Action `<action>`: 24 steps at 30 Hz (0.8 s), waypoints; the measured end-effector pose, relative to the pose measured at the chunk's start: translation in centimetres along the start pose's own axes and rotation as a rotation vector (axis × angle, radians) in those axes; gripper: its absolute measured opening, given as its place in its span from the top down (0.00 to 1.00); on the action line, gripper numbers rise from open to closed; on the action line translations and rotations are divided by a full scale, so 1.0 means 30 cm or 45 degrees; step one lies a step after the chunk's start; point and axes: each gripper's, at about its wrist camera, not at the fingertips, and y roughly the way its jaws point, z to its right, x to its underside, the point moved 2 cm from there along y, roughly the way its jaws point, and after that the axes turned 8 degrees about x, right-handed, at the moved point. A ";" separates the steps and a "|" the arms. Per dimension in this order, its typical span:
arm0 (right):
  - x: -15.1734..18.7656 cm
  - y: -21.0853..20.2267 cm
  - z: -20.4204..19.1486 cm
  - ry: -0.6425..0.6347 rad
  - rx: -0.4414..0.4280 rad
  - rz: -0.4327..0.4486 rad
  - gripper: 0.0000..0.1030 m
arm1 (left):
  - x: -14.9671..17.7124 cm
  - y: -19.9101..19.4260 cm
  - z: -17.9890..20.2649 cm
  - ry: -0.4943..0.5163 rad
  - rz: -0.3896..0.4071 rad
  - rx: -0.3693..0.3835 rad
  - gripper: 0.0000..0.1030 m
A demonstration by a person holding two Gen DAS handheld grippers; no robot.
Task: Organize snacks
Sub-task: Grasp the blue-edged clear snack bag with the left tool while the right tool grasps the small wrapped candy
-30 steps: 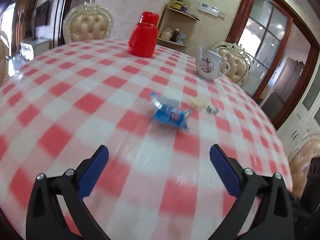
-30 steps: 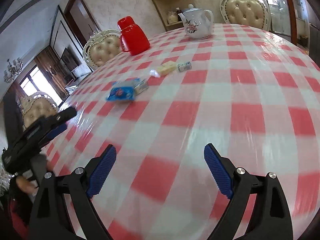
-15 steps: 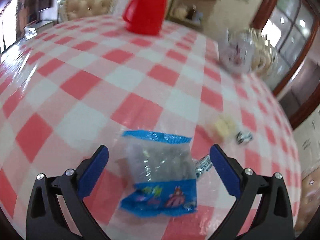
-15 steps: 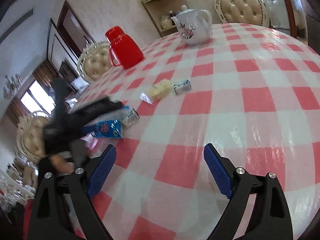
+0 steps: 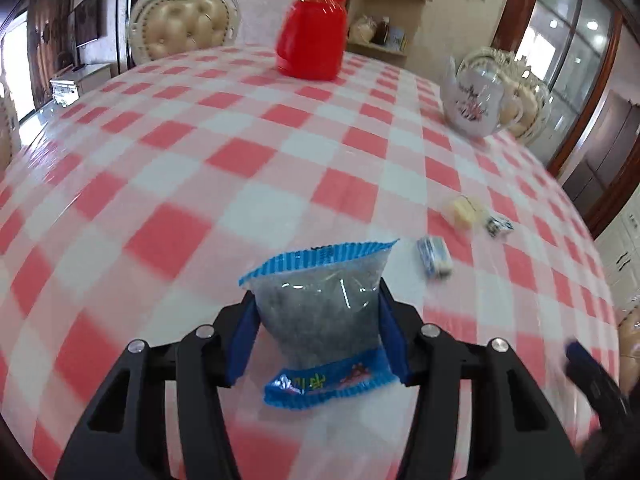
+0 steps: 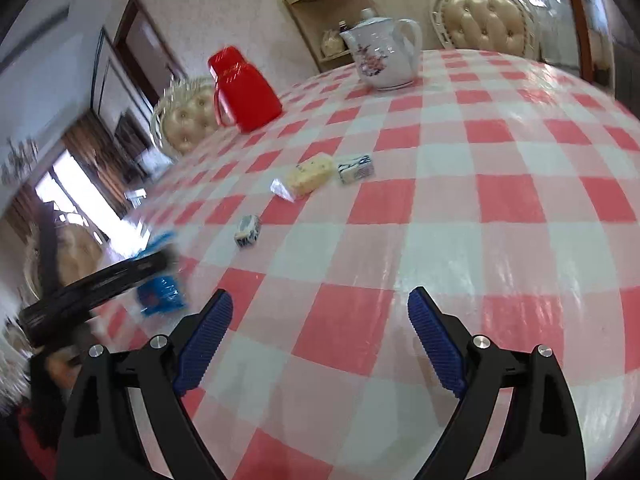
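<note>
The left tongs [image 5: 318, 334] are closing on the blue-edged snack bag [image 5: 320, 328], which sits between the jaws with both blue pads [image 5: 244, 340] against its sides; the bag rests on the counter [image 5: 200, 168], which is covered with a red-and-white checked cloth. The right tongs [image 6: 320, 340] stand apart with nothing between the jaws, above a bare stretch of the cloth. In the right wrist view three further snacks lie on the counter at about 11 o'clock from the right tongs: a small blue-and-white packet [image 6: 248, 232] nearest, then a pale yellow wrapped snack [image 6: 310, 176] just beside a second blue-and-white packet [image 6: 356, 168]. Farther back stand a red jug [image 6: 244, 90] and a white teapot [image 6: 384, 56] — well apart from each other. In the same view the left tongs appear blurred at 9 o'clock.
</note>
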 end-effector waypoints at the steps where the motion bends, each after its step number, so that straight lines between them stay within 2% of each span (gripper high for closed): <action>1: -0.008 0.013 -0.024 -0.032 0.009 -0.008 0.16 | 0.029 -0.034 -0.017 -0.009 0.016 0.014 0.47; 4: -0.039 0.095 -0.141 -0.197 0.052 -0.059 0.16 | 0.079 -0.085 -0.043 -0.004 0.058 0.070 0.47; 6: -0.058 0.150 -0.193 -0.243 0.070 -0.083 0.17 | 0.083 -0.094 -0.057 -0.038 0.063 0.092 0.47; 8: -0.089 0.222 -0.264 -0.286 0.078 -0.118 0.30 | 0.076 -0.087 -0.065 -0.063 0.056 0.102 0.46; 10: -0.113 0.266 -0.316 -0.319 0.091 -0.116 0.33 | 0.070 -0.077 -0.056 -0.037 0.039 0.094 0.45; 13: -0.145 0.346 -0.410 -0.381 0.095 -0.128 0.45 | 0.071 -0.052 -0.040 -0.034 -0.006 0.109 0.44; 14: -0.147 0.361 -0.428 -0.406 0.112 -0.135 0.48 | 0.071 -0.045 -0.037 -0.032 -0.015 0.103 0.37; 15: -0.149 0.389 -0.452 -0.449 0.148 -0.150 0.50 | 0.069 -0.038 -0.034 -0.025 -0.020 0.090 0.26; 16: -0.153 0.403 -0.462 -0.477 0.169 -0.146 0.53 | 0.068 -0.032 -0.031 -0.010 -0.028 0.072 0.23; 18: -0.157 0.402 -0.461 -0.489 0.192 -0.139 0.66 | 0.061 -0.027 -0.030 0.006 -0.029 0.049 0.23; 19: -0.158 0.397 -0.453 -0.491 0.198 -0.134 0.80 | 0.060 -0.026 -0.035 0.001 -0.031 0.049 0.22; 21: -0.151 0.376 -0.422 -0.493 0.204 -0.129 0.80 | 0.061 -0.019 -0.047 -0.018 -0.051 0.045 0.14; 24: -0.153 0.327 -0.369 -0.440 0.183 -0.083 0.80 | 0.068 -0.001 -0.057 -0.025 -0.069 0.021 0.11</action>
